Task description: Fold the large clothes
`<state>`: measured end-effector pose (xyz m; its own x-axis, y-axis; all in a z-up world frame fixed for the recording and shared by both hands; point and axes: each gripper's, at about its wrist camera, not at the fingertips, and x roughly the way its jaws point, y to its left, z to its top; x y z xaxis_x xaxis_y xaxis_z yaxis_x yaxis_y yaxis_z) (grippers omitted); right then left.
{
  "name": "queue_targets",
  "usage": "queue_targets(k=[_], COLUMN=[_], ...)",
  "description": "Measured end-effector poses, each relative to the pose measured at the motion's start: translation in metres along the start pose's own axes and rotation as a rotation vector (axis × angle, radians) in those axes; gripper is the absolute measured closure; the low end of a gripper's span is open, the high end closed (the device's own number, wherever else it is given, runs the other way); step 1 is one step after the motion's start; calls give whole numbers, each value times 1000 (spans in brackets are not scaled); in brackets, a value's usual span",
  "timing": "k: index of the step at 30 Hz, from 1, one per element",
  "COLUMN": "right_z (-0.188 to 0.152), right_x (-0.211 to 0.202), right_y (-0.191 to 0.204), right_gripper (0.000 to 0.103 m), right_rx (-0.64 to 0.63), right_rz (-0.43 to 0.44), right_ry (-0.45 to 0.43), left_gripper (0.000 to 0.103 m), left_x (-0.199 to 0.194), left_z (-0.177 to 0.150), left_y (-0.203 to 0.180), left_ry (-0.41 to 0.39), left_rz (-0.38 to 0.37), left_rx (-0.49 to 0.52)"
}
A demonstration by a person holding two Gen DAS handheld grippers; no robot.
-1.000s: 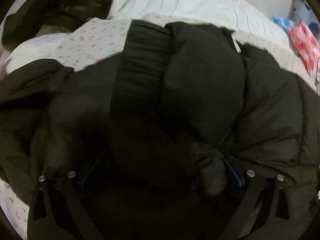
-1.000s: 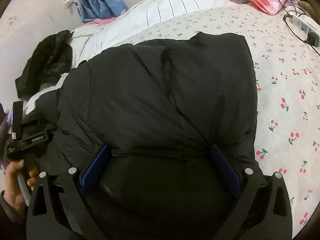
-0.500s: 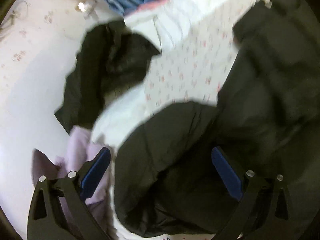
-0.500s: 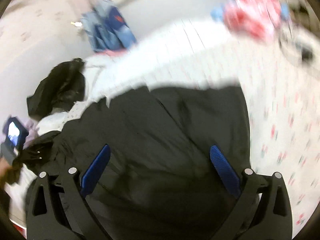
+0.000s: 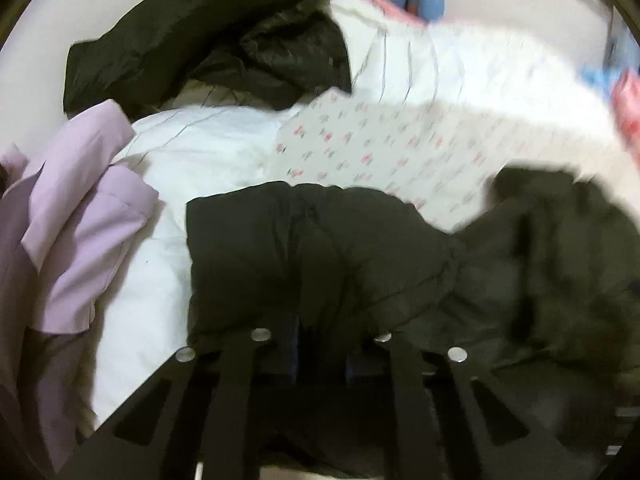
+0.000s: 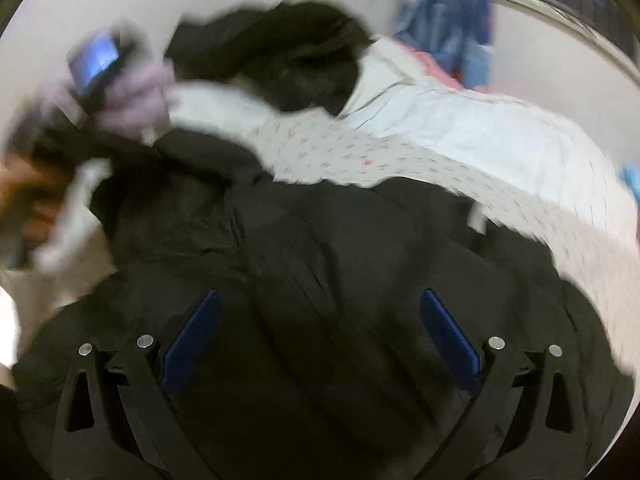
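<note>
Left gripper [image 5: 320,344] pinched tight on a fold of the black quilted puffer jacket [image 5: 320,256], which sprawls rightward across the cherry-print bedsheet [image 5: 400,152] to under the wide-open, empty right gripper [image 6: 320,336].

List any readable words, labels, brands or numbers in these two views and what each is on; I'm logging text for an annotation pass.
No text can be read in either view.
Small white tag on the black puffer jacket: blurred, any print unreadable.
Lit screen on the left gripper's handle: only a blue glow, nothing legible.
Bedsheet: small red printed motifs, no lettering.
</note>
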<state>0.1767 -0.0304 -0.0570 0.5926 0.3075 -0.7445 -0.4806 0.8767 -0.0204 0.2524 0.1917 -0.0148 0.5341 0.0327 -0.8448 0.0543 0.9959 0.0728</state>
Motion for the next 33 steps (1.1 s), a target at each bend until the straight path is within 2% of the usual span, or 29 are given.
queue_targets(k=[1,3,4,6,7,8,10,11,13,14,15,16,18,19,20,21,22,23,25,26,27,28,29,32,33], right_z=[4,7,7,6,4,0,-3,-4,1,5,11,14,15,10,7,8,11,11,11,11,10,8,7,2,3], right_x=[19,53,61,59,57,54,50,40,21,7,2,5,39,59,62,55,48,33,17,10,8,8,9,4,2], right_y=[4,1,-7,-32,-44,-58,-71,-72,-58,-41,-29,-15,8,14,12,4,-4,-17,-35,-48,-58,-64,-71,-93,-96], right_gripper=[7,14,23,52,82,92,97,97,97,97,97,96,85,70,70,69,62,50,34,21,16,11,11,11,11], right_rx=[-7,30,72,221,291,366,434,439,370,293,232,182,110,98,109,162,223,321,454,564,633,711,791,900,919], right_rz=[3,14,5,50,72,106,158,194,265,312,326,326,336,322,322,360,414,535,738,883,966,1054,1162,1344,1381], right_ry=[52,129,129,85,71,60,34,-11,-105,-151,-154,-125,70,172,179,144,104,33,-69,-124,-146,-165,-191,-268,-294], left_gripper=[87,87,87,87,87,88,91,91,91,91,91,91,91,91,91,91,91,91,91,91,91,91,91,91,91], left_x=[-11,-27,-34,-41,-44,-48,-55,-58,-66,-70,-74,-80,-88,-94,-99,-106,-114,-123,-134,-136,-140,-143,-147,-155,-154], left_z=[-1,0,1,6,8,8,3,3,4,5,5,6,9,10,10,10,11,10,10,9,10,10,10,9,8], left_y=[3,14,25,36,38,43,48,53,62,66,67,68,66,62,58,52,45,39,24,17,6,0,-10,-37,-43], left_ry=[-20,-53,-59,-80,-89,-101,-114,-125,-152,-171,-188,-208,-224,-232,-236,-243,-252,-260,-268,-269,-269,-269,-272,-276,-272], left_rz=[-42,-94,-137,-163,-161,-172,-205,-230,-326,-375,-407,-458,-521,-543,-562,-584,-594,-607,-646,-659,-680,-691,-705,-735,-742], left_rx=[-32,-78,-116,-137,-138,-147,-178,-198,-241,-257,-272,-289,-305,-307,-304,-293,-273,-252,-227,-218,-205,-198,-185,-150,-143])
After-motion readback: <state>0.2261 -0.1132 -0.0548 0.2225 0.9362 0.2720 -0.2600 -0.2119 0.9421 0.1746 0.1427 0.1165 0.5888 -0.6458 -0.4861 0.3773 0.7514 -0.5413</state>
